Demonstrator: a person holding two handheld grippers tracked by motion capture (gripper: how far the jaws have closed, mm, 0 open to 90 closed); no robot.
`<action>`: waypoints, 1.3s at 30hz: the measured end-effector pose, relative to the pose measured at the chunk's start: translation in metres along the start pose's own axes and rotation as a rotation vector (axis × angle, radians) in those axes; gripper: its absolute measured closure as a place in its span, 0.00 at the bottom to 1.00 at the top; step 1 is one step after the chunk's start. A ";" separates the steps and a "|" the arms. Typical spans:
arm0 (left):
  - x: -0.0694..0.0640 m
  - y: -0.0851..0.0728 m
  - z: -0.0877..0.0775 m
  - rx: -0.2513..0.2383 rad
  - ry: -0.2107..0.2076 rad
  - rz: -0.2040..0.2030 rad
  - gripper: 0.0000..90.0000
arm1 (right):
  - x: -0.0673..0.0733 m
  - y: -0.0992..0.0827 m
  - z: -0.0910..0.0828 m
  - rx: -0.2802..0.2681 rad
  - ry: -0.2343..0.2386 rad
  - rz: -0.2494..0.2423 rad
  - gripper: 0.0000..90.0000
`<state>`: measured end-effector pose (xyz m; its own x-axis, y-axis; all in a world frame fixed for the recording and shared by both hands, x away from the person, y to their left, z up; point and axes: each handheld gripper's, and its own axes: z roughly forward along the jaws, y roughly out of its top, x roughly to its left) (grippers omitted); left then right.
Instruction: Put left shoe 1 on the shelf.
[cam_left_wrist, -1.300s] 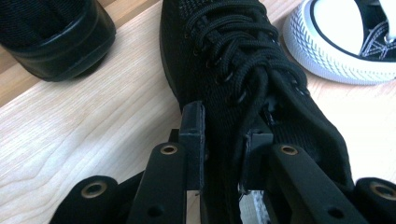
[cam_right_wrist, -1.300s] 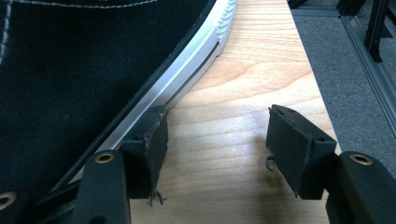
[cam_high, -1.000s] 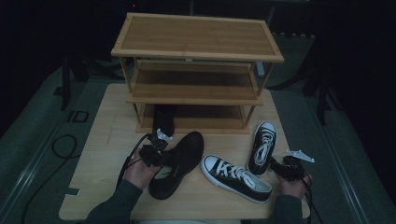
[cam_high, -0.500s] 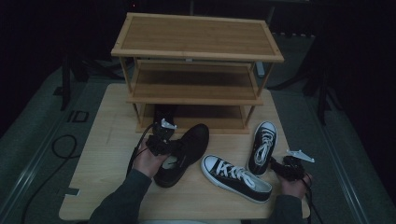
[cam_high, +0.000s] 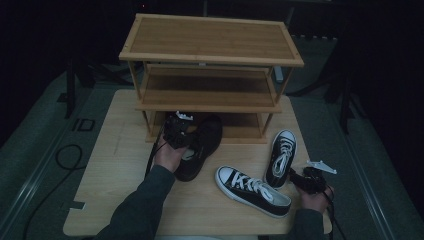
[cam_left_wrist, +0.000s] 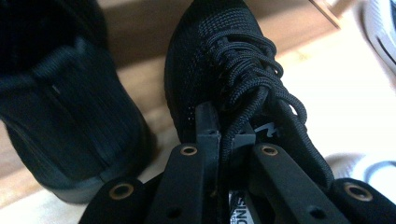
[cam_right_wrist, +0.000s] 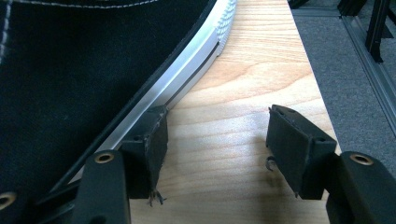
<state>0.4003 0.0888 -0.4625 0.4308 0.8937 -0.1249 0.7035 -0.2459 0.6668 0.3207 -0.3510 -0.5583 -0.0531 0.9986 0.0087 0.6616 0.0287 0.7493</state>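
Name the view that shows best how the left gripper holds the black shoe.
The left gripper view: the left gripper pinches the black shoe at its tongue and laces. The high view shows that shoe whole, toe toward the rack, but hides the grip. The right gripper view gives nothing of it.

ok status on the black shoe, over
Left gripper shut on black shoe at bottom shelf. Right gripper open beside sneaker. Second black shoe alongside.

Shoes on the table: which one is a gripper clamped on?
The all-black mesh shoe, held at its laces by the left gripper. Both white-soled sneakers lie ungripped.
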 end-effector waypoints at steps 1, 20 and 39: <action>0.001 0.002 0.002 -0.006 0.012 -0.007 0.97 | 0.000 0.000 0.000 0.000 0.000 0.000 0.43; 0.005 0.005 0.021 -0.092 0.166 -0.102 0.93 | 0.000 0.000 0.000 0.000 0.001 -0.001 0.43; 0.006 -0.001 -0.024 -0.103 0.051 -0.019 0.59 | 0.000 0.000 0.000 0.000 0.002 -0.001 0.43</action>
<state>0.3887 0.1035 -0.4466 0.3872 0.9163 -0.1026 0.6481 -0.1913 0.7372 0.3209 -0.3512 -0.5583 -0.0549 0.9984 0.0091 0.6613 0.0295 0.7495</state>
